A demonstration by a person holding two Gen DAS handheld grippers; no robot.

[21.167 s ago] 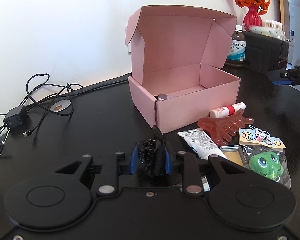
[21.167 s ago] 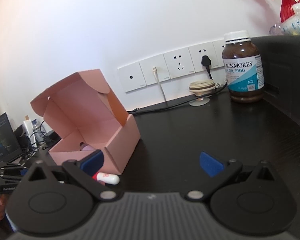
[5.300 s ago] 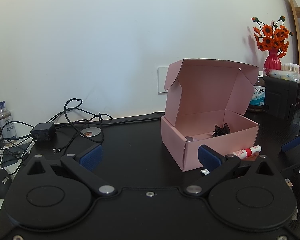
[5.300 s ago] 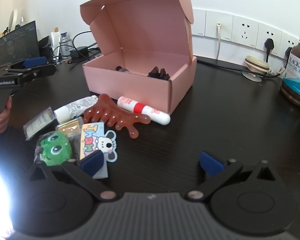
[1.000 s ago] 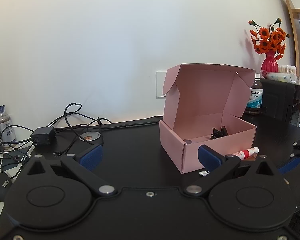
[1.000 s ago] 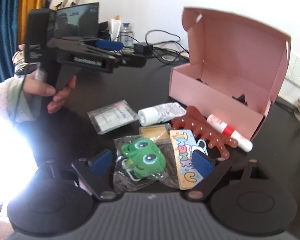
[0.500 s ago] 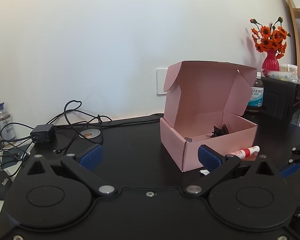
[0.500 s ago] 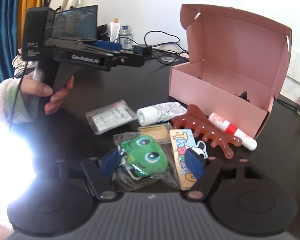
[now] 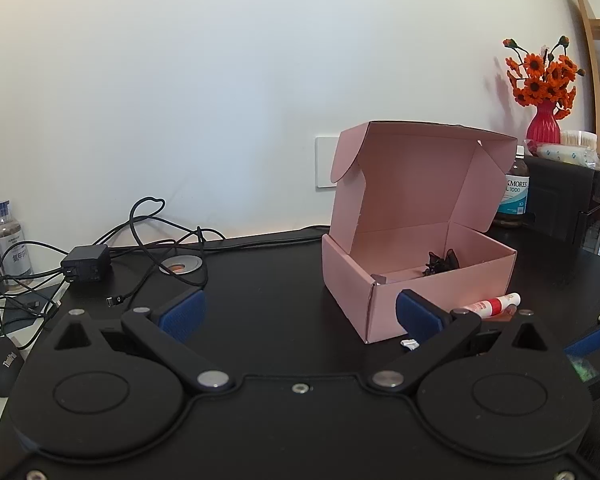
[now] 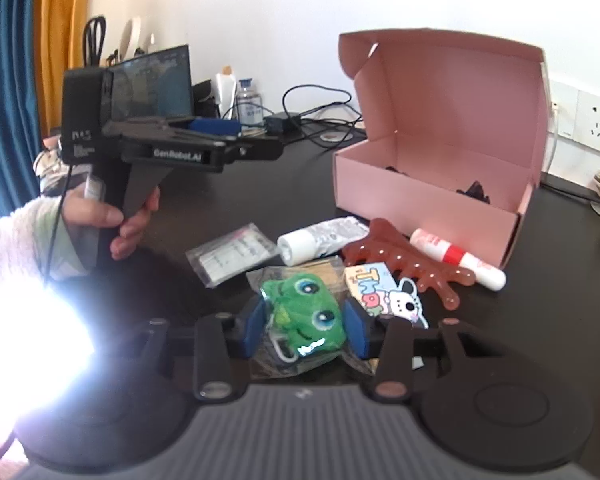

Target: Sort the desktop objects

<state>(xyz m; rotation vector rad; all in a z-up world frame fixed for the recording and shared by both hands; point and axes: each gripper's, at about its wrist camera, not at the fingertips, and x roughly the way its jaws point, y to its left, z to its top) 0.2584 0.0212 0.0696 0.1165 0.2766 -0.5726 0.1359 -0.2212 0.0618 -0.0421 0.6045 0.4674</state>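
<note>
The open pink box [image 9: 420, 276] [image 10: 428, 188] stands on the black desk with a black item [image 9: 440, 262] inside. In front of it lie a red-and-white tube [image 10: 456, 258], a brown comb-like tool [image 10: 412, 258], a white tube [image 10: 320, 236], a clear packet [image 10: 232, 256] and a bagged green plush frog [image 10: 306, 316] with a cartoon card [image 10: 384, 294]. My right gripper [image 10: 305, 328] is shut on the bagged frog, blue pads against both sides. My left gripper [image 9: 298, 314] hangs open and empty, left of the box; a hand holds it in the right wrist view [image 10: 172, 148].
Black cables and a charger [image 9: 86, 260] sprawl at the back left with a small bottle [image 9: 10, 240]. A supplement bottle [image 9: 514, 196], a dark cabinet [image 9: 560, 200] and a red vase of orange flowers [image 9: 544, 124] stand at the right. Wall sockets [image 10: 592, 124] lie behind the box.
My right gripper has closed from wide open onto the bagged green frog. The left gripper has stayed open and nearly still.
</note>
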